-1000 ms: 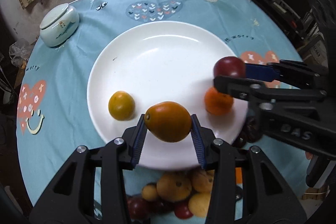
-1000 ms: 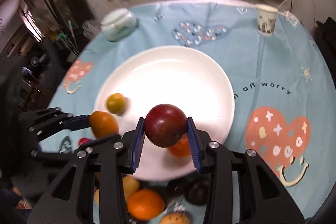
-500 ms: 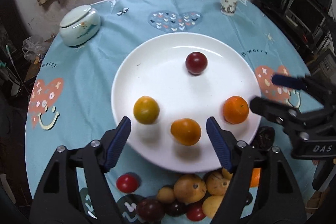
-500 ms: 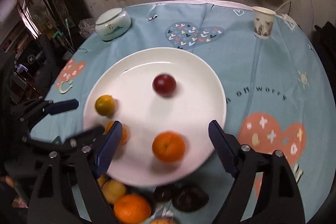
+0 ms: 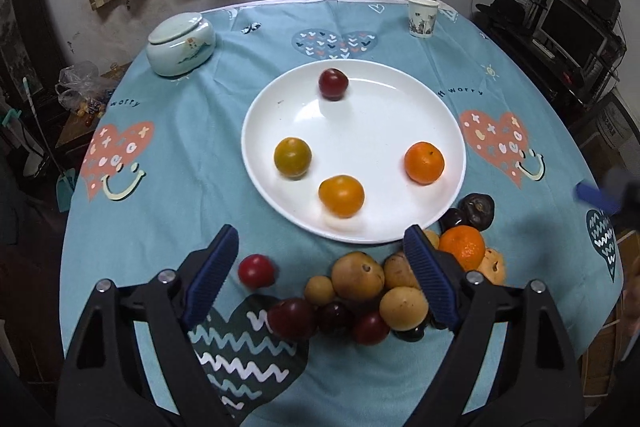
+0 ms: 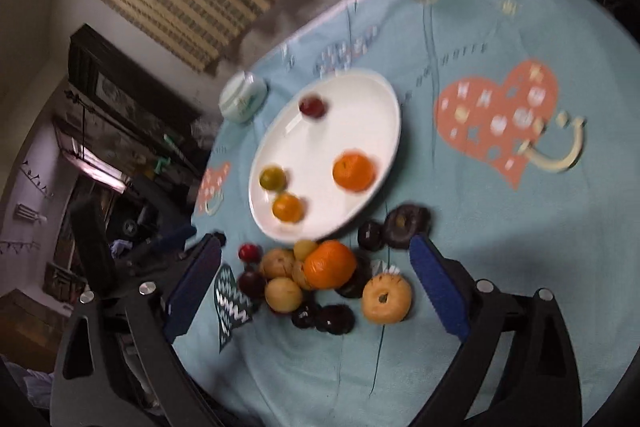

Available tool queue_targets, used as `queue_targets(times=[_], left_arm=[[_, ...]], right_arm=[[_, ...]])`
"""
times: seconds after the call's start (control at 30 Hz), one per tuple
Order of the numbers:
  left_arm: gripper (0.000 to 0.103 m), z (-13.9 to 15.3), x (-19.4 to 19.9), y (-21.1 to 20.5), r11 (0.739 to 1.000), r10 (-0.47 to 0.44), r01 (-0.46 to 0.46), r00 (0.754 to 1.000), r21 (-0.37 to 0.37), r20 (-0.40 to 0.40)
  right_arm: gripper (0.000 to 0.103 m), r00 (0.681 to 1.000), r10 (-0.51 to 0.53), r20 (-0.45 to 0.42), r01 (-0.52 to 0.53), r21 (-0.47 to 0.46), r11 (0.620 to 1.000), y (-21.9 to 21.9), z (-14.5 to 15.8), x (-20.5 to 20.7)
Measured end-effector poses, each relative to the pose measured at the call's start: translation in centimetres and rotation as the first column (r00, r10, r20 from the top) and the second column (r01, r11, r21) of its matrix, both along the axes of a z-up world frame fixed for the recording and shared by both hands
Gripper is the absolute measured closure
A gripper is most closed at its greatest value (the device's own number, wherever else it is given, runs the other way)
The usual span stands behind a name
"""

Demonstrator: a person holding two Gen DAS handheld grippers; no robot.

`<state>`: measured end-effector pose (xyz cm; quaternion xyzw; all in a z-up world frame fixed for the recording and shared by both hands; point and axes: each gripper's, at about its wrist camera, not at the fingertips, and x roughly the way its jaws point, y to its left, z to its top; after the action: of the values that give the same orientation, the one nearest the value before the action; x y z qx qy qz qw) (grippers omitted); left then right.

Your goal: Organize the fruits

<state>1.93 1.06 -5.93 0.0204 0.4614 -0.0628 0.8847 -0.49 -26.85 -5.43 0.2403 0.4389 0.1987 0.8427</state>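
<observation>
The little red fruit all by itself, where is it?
In the left wrist view the little red fruit lies on the tablecloth, left of the fruit pile, near the plate.

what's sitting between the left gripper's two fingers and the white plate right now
In the left wrist view, between the open left gripper and the white plate: bare blue tablecloth, plus one small red fruit beside the left finger.

On the desk a plate holds four fruits, well apart: a plum at the back, a tangerine on the right, two citrus fruits front-left. A fruit pile lies just before the plate. A lidded jar stands back-left, a paper cup back-right.
</observation>
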Motion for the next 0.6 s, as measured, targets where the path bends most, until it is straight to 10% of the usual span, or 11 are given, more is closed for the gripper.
queue_targets(times=[0.13, 0.37, 0.6], left_arm=[[0.017, 1.8, -1.1, 0.4, 1.0, 0.012, -0.011, 0.999, -0.013, 0.047], [0.015, 4.9, -2.6, -0.8, 0.999, -0.038, 0.04, 0.99, -0.015, 0.132], [0.014, 4.8, -3.3, -1.5, 0.998, -0.065, 0.064, 0.99, 0.014, 0.127]], right_arm=[[0.007, 0.97, -0.048, 0.238, 0.085, -0.148, 0.985, 0.0, 7.6, -2.8], [0.001, 0.722, -0.058, 0.69, 0.319, -0.256, 0.913, 1.7, 17.8, -11.0], [0.001, 0.846, 0.014, 0.533, 0.202, -0.345, 0.916, 3.7, 12.9, -8.7]])
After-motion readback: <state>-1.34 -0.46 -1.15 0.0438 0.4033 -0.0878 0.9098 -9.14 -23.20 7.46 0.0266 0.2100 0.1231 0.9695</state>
